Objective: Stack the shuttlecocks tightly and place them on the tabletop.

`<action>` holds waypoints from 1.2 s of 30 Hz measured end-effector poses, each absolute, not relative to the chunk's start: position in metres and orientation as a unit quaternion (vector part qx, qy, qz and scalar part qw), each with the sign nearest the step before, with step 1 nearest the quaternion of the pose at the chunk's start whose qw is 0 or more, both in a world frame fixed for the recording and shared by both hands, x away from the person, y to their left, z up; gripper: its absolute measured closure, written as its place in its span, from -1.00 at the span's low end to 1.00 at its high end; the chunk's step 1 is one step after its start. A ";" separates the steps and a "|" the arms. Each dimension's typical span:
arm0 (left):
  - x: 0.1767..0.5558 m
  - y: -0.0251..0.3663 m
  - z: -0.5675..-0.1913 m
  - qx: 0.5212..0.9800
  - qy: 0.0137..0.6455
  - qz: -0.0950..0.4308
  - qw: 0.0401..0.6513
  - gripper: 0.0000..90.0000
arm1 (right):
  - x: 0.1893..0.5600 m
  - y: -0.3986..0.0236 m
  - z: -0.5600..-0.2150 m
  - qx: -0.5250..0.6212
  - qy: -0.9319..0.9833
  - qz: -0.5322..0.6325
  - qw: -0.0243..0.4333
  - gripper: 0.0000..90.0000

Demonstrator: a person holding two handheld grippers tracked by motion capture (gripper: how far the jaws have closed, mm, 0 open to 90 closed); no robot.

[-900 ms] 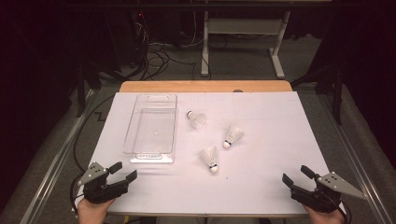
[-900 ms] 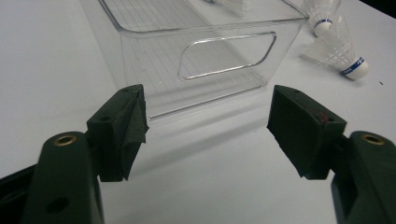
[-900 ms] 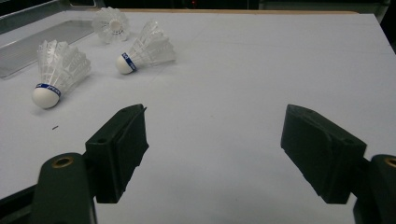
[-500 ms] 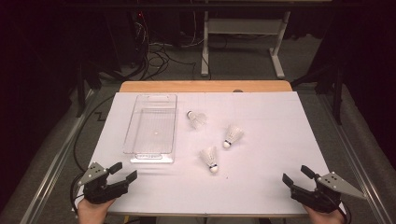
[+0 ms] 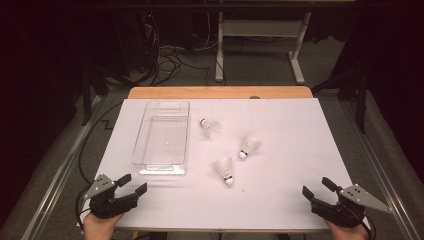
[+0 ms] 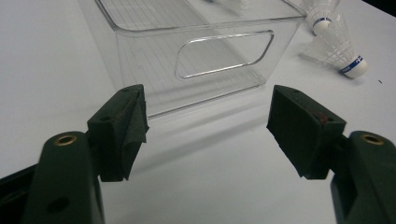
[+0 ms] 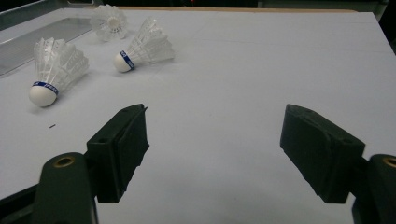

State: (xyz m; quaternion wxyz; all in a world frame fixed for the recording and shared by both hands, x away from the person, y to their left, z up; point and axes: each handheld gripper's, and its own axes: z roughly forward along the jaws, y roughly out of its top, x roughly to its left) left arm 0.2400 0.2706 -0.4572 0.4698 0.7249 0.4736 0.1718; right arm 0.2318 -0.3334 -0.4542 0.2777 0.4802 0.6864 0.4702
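Clear bin (image 5: 162, 140) empty; 3 shuttlecocks (image 5: 225, 171) beside.

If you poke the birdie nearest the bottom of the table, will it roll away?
Probably not far. That shuttlecock lies on its side, round cork tip and wide feather skirt, so it would likely swing in a curve. It looks very light, so a nudge may skid it across the smooth white table.
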 end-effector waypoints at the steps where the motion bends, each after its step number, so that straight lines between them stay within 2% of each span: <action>1: 0.240 0.270 -0.457 0.725 0.473 0.172 0.470 -0.35 | 0.232 -0.333 -0.454 0.480 0.687 0.470 0.278 -0.47; 36: 0.242 0.253 -0.457 0.739 0.458 0.161 0.468 -0.32 | 0.233 -0.333 -0.455 0.479 0.691 0.469 0.272 -0.45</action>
